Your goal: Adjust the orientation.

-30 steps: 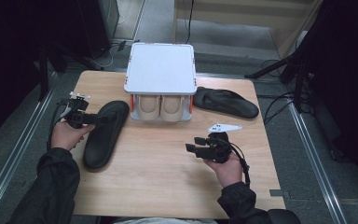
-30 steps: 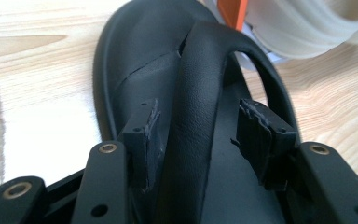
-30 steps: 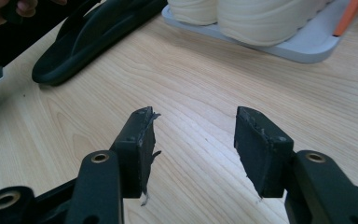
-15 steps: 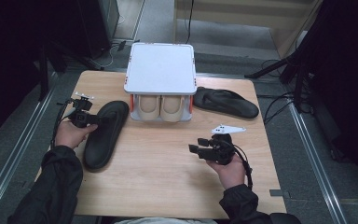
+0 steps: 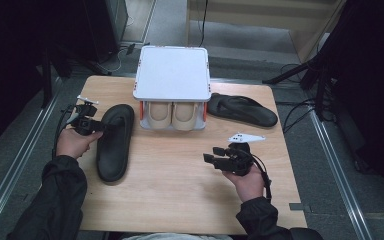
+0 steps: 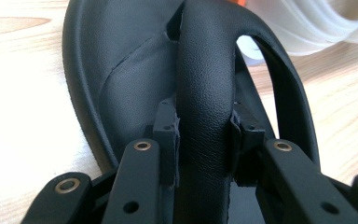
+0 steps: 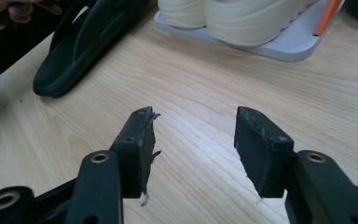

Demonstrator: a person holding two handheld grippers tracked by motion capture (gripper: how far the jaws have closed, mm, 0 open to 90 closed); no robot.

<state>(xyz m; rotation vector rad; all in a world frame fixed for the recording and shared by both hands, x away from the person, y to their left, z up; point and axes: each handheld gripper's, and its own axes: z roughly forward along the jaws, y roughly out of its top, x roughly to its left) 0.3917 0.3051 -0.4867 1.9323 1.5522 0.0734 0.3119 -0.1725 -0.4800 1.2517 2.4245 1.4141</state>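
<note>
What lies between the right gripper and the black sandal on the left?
Only bare wooden table lies between the right gripper and the black sandal, seen in the high view.

1. In the left gripper view, the left gripper is clamping the black sandal's strap, and the strap is hiding the jaws' inner faces.
2. That black sandal is running off the frame at 12 o'clock and 6 o'clock, so its toe and heel are being cut away.
3. Toward 1 o'clock a white ribbed shape is blurring too much to identify.
4. In the high view, the white two-tier rack's top shelf is covering most of the cream shoes; their rounded ends are peeking out below.
5. In the right gripper view, the cream shoes are being cropped at 12 o'clock.
</note>
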